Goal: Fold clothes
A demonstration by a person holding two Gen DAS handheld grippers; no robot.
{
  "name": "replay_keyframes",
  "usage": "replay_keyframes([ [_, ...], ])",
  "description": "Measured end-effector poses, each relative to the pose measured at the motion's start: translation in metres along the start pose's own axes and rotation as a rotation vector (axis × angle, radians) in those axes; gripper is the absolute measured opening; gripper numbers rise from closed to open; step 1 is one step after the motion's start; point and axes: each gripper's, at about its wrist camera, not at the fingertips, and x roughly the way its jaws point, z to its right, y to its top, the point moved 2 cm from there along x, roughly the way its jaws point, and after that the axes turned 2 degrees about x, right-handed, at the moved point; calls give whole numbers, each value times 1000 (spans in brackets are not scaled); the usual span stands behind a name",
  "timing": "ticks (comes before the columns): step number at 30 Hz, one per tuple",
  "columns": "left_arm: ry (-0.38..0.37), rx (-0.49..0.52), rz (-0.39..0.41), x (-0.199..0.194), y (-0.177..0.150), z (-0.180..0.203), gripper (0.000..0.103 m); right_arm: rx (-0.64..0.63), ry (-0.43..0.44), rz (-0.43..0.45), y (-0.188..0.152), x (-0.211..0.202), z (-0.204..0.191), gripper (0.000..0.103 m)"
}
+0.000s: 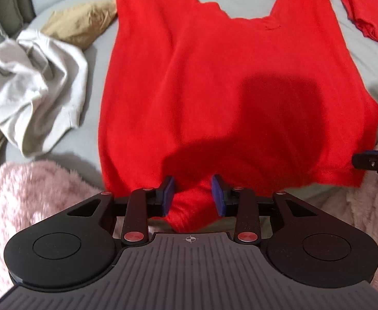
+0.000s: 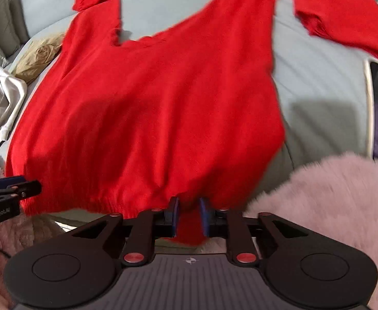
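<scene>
While the red sweater [image 1: 214, 90] lies spread over a grey sofa cushion [image 2: 318, 98], its ribbed hem is pinched at two places: the left gripper [image 1: 192, 193] has its fingers partly closed on a bunch of hem fabric, and the right gripper [image 2: 189, 214] has its fingers closed narrower on another bunch further along the same edge. Both sleeves trail off toward the far side, one of them [image 2: 343, 20] lying apart to the right. A crumpled pale garment [image 1: 34, 85] and a tan one [image 1: 80, 23] sit just left of the sweater, and fluffy pink fabric [image 2: 330, 193] crowds the near edge

Fuzzy knit could slide out of either pinch, since each holds only a small tuck of hem. If the two grips lift unevenly, the body would skew and the fold line come out crooked. A loose sleeve could drag under the body and bunch, and the left edge might catch the pale garment beside it
</scene>
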Motion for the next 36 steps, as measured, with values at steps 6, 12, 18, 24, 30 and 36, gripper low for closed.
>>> replay_keyframes([
  [6, -2, -60, 39, -8, -10, -13, 43, 25, 63, 68, -4, -12, 4, 21],
  [12, 29, -96, 95, -17, -6, -18, 43, -58, 96, 133, -4, -22, -16, 24],
  [18, 17, -129, 76, -14, -3, -24, 43, -48, 118, 185, 2, -30, -21, 42],
  [24, 15, -117, 65, -11, -5, -25, 38, 6, 163, 137, 2, -25, -12, 42],
  [30, 10, -97, 57, -9, -5, -23, 35, 4, 173, 137, 1, -26, -14, 36],
  [36, 31, -92, 60, -8, -4, -22, 35, 7, 139, 143, 0, -24, -13, 37],
])
